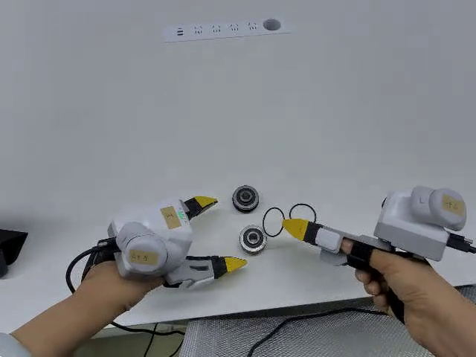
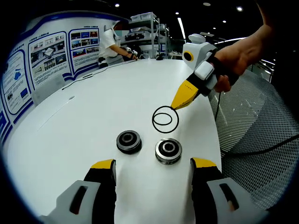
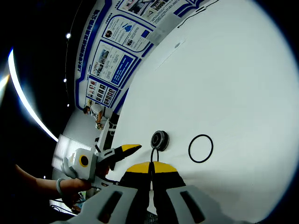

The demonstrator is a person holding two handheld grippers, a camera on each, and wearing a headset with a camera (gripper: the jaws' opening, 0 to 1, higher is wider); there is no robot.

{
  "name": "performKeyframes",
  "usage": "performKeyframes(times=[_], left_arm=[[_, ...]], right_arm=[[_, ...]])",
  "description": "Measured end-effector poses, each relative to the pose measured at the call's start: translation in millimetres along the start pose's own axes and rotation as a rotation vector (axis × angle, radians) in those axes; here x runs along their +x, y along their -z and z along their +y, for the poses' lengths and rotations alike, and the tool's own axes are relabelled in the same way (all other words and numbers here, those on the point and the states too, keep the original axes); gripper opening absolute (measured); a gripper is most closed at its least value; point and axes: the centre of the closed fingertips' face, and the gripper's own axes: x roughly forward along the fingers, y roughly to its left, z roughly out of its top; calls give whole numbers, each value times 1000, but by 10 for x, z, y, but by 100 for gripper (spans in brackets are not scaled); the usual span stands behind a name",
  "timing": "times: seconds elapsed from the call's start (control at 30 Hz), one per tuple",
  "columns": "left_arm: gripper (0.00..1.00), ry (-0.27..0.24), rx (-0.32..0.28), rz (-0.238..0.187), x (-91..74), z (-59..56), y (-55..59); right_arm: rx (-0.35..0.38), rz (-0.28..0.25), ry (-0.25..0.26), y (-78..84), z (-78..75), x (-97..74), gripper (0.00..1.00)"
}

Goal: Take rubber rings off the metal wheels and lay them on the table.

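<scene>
Right tool (image 1: 294, 227): jaws closed together, yellow tips pinching the near edge of a rubber ring (image 1: 273, 222).
Left tool (image 1: 218, 232): jaws spread wide, holding nothing.
Second ring (image 1: 303, 213): flat on the tabletop, just beyond the right tool's tip.
Near wheel (image 1: 253, 239): ahead of the left tool's open jaws, close beside the pinched ring.
Far wheel (image 1: 245, 198): just behind the near one, apart from it.
Writing: tan stickers (image 1: 170, 216) on both tools and wall posters (image 2: 49, 46) are too small to read.
Tabletop (image 1: 111, 134): plain white, with a power strip (image 1: 223, 30) at the far side.
Room: a person (image 2: 112, 39) stands at the far end.
</scene>
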Motion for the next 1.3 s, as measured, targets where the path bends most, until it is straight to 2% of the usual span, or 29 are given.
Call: performKeyframes(times=[0.37,0.67,0.97,1.0,1.17,1.3], left_arm=[[67,-9,-12,6,-32,17,37],[65,-8,-14,9,-24,18,37],[65,-8,-12,13,-24,27,41],[65,-9,-13,12,-25,27,39],[64,-5,-8,15,-23,22,44],[64,-5,-7,15,-26,22,36]], right_arm=[[18,-45,81,-164,-327,-112,2],[28,-49,122,-166,-445,-101,2],[-65,-11,202,-129,-599,-123,4],[-73,-9,207,-127,-600,-123,7],[-151,17,236,-123,-622,-137,8],[-213,34,250,-129,-617,-146,13]])
